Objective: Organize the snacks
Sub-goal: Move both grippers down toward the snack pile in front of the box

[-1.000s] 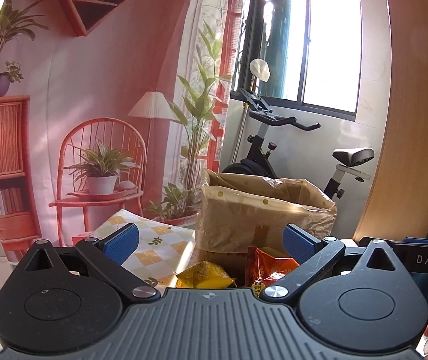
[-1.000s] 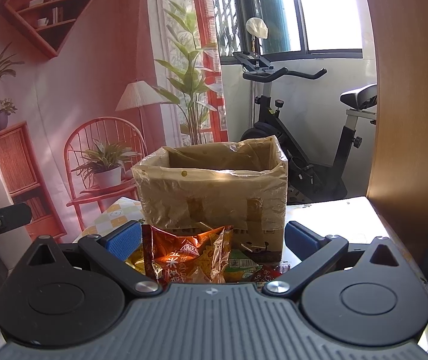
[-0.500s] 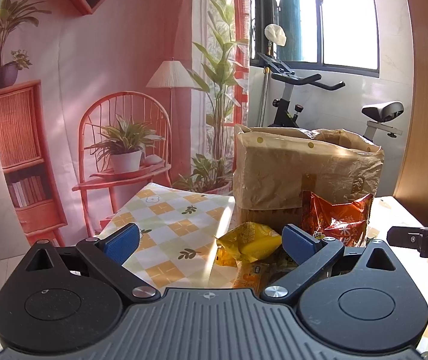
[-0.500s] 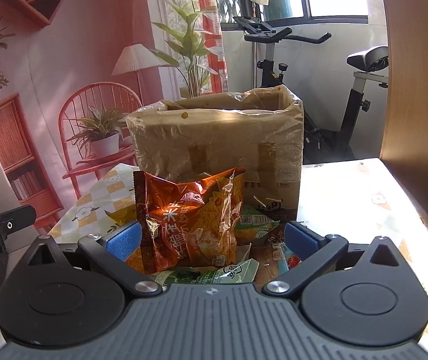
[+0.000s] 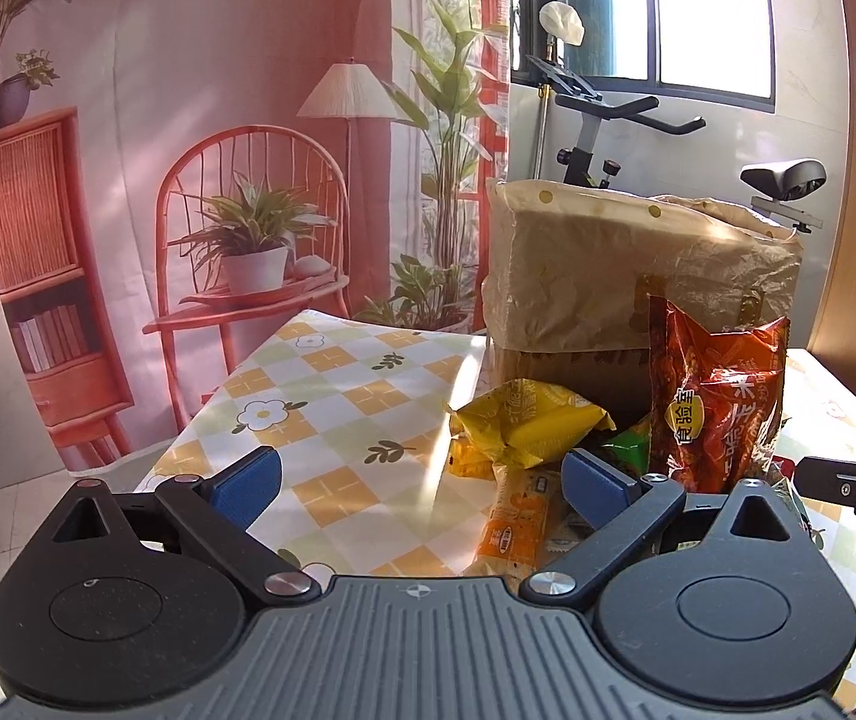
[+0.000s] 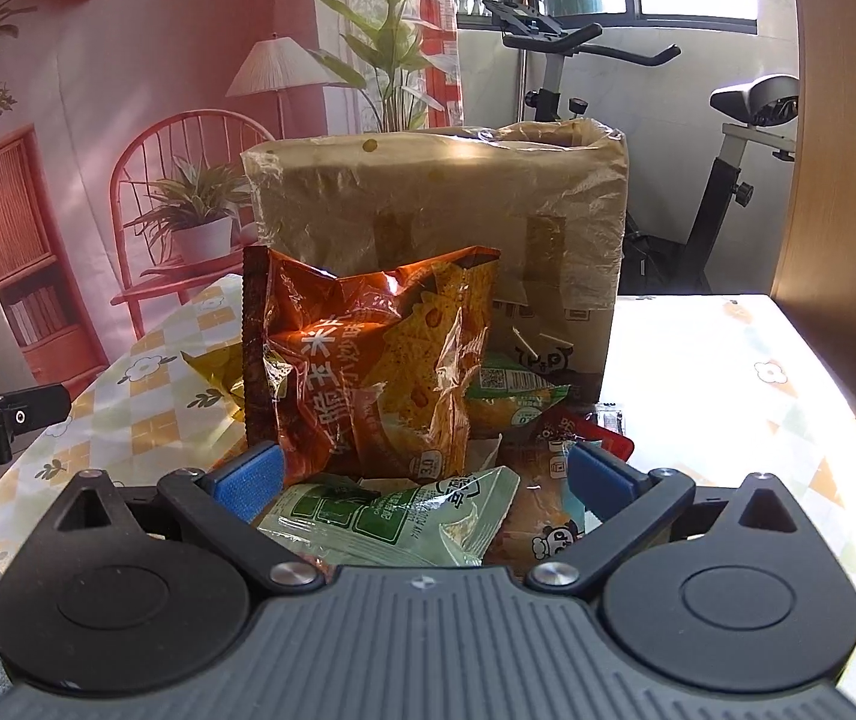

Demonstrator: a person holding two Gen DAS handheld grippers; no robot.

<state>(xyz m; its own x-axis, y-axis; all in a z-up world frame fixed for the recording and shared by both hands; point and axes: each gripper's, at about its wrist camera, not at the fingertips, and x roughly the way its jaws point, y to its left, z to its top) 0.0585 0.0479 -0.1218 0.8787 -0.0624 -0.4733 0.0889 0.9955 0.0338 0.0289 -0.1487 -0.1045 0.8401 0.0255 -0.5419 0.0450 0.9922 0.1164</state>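
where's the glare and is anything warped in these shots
Left wrist view: a sunlit streak glares across the tablecloth, and the window is blown out. Right wrist view: the table right of the box is washed out; the orange chip bag glints. Both fisheye views bend the edges.

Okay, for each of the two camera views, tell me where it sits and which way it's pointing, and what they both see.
Left wrist: rides the left gripper, looking along its open fingers over the checked tablecloth at the snack pile's left side; the right gripper's tip pokes in at right.
Right wrist: rides the right gripper, facing the pile head-on, open fingers flanking a green packet; the left gripper's tip shows at left.
Shared: the orange chip bag, the lined cardboard box, the exercise bike.
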